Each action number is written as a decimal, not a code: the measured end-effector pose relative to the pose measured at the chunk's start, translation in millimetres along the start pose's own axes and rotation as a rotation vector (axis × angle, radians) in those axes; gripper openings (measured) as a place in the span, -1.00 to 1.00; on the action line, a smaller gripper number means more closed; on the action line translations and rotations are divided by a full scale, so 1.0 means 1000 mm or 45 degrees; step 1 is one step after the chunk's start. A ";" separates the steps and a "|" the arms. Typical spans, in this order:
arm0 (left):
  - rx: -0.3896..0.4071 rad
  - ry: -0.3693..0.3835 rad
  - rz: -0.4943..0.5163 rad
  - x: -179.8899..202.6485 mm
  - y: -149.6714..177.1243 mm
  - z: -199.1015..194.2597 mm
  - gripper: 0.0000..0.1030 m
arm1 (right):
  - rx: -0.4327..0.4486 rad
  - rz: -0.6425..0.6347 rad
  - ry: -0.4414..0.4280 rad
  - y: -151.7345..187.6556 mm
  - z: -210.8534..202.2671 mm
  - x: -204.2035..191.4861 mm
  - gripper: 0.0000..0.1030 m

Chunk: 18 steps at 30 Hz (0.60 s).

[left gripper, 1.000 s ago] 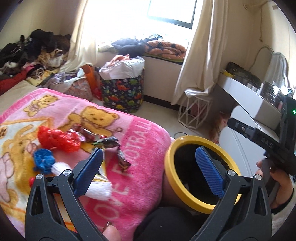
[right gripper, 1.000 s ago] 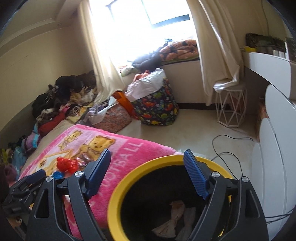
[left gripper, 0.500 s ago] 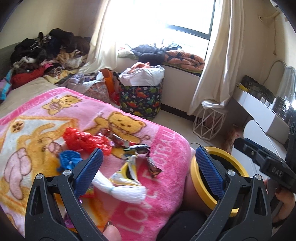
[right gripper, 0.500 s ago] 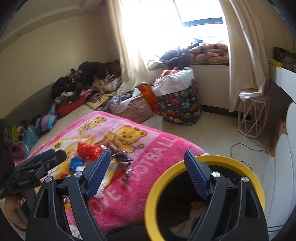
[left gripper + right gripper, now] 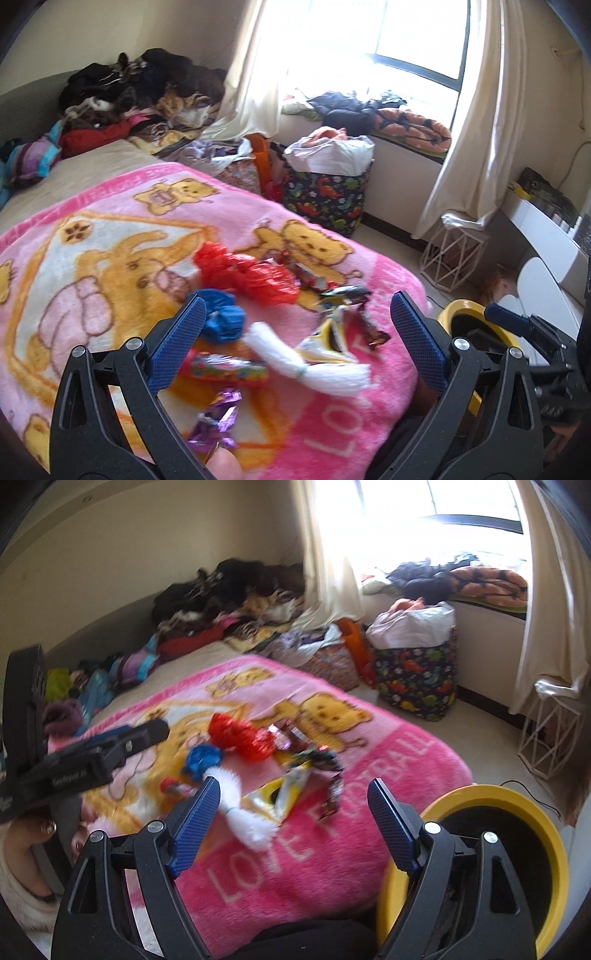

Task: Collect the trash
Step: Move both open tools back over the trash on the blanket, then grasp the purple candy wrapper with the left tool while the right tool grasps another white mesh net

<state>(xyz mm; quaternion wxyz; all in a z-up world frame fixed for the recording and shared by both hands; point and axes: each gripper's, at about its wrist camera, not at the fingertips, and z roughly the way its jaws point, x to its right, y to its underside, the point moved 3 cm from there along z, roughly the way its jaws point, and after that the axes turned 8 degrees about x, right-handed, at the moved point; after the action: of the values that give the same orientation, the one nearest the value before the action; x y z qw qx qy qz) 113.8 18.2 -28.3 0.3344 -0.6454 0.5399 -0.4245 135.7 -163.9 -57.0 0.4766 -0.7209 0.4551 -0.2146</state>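
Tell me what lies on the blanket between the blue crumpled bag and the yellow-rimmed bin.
In the right wrist view, between the blue crumpled bag and the yellow-rimmed bin lie a white tissue twist, a yellow snack packet and a dark candy wrapper.

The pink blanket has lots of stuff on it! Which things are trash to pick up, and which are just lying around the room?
For the job:
red plastic bag
blue plastic wad
white tissue twist
candy wrappers
purple foil wrapper
yellow-rimmed bin

Just lying about:
clothes pile
dinosaur-print bag
white wire stool
pink blanket
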 end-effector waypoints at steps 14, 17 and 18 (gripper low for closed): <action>-0.125 -0.118 -0.062 -0.066 0.037 -0.006 0.78 | -0.240 -0.217 -0.092 0.034 0.059 -0.047 0.52; -0.167 -0.127 -0.074 -0.074 0.049 -0.005 0.78 | -0.279 -0.244 -0.092 0.038 0.074 -0.048 0.49; -0.182 -0.128 -0.078 -0.076 0.053 -0.004 0.78 | -0.290 -0.252 -0.087 0.039 0.079 -0.049 0.48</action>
<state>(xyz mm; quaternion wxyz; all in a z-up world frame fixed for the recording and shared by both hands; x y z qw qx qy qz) 83.7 83.1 -87.8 0.3010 -0.7042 0.5313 -0.3622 152.3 -87.9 -120.9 0.3833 -0.8186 0.3867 -0.1827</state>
